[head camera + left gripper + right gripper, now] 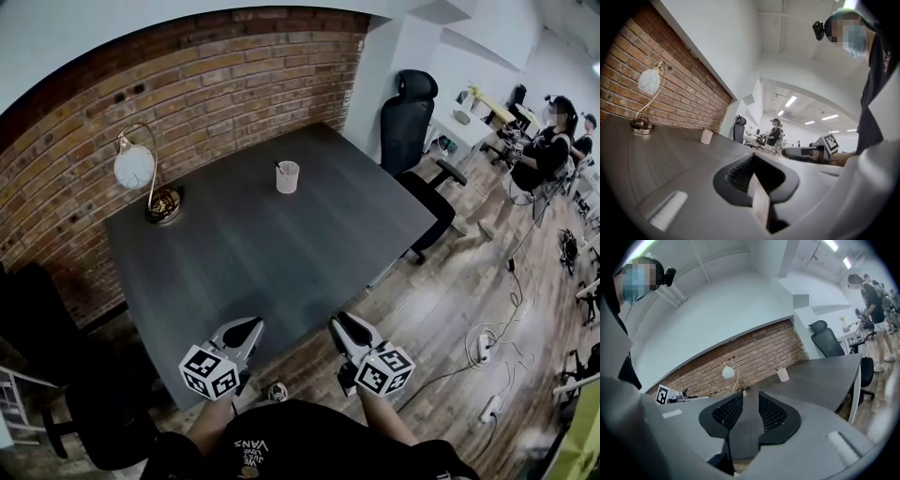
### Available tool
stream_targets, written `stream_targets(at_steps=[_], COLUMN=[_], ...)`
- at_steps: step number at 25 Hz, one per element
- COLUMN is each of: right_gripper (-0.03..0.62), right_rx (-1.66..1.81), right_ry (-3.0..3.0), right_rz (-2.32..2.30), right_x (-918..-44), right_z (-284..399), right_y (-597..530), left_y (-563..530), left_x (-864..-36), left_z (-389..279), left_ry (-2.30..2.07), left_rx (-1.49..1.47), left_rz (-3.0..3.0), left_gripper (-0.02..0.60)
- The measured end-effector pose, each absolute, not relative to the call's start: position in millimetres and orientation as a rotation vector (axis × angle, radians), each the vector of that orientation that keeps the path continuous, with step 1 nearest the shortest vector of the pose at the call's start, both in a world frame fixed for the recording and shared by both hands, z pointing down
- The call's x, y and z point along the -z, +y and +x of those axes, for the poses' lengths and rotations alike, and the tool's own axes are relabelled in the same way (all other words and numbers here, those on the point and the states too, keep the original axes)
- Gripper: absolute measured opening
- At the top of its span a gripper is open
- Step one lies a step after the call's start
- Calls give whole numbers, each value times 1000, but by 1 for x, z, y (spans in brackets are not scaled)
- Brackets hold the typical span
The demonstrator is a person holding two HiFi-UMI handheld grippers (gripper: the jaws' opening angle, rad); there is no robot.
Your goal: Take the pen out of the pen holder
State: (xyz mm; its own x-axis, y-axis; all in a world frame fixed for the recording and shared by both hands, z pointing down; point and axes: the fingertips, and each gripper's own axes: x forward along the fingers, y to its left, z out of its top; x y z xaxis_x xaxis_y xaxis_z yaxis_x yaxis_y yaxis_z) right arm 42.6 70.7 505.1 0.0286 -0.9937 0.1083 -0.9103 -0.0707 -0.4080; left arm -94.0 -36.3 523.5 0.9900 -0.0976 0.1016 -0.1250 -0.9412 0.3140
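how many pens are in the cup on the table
1. A dark pen stands in the white pen holder toward the far edge of the table, its end poking above the rim. Any shorter ones inside would be hidden.

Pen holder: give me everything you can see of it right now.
The small white cup-shaped pen holder stands upright on the dark grey table, toward its far side. It looks smooth, slightly tapered, open-topped. One dark pen leans out at its left rim. Nothing else touches it; the white globe lamp stands well apart.
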Motion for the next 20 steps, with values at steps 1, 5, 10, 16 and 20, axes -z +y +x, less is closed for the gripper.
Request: stream_targets(at_steps=[1, 5, 10, 16, 20], right_gripper=[84, 84, 84, 84, 84], right_rx=[539, 537, 536, 529, 535], right_ry=[1969, 1957, 1969, 2035, 2102], right_rz=[-2078, -2093, -2092, -2042, -1990], right_x=[-505, -505, -504, -503, -502], right_z=[44, 54, 73, 106, 131], right_y=[66, 50, 29, -13, -49], left_y=[-41, -54, -62, -90, -112], left_x=[-524, -526, -534, -535, -538], left_z=[-95, -95, -89, -74, -57], left_ry=[-166, -179, -198, -300, -389], left_rx=[-119, -112, -128, -110, -100], left_rz=[2808, 2797, 2774, 2765, 2740], left_gripper=[52, 52, 52, 52, 52])
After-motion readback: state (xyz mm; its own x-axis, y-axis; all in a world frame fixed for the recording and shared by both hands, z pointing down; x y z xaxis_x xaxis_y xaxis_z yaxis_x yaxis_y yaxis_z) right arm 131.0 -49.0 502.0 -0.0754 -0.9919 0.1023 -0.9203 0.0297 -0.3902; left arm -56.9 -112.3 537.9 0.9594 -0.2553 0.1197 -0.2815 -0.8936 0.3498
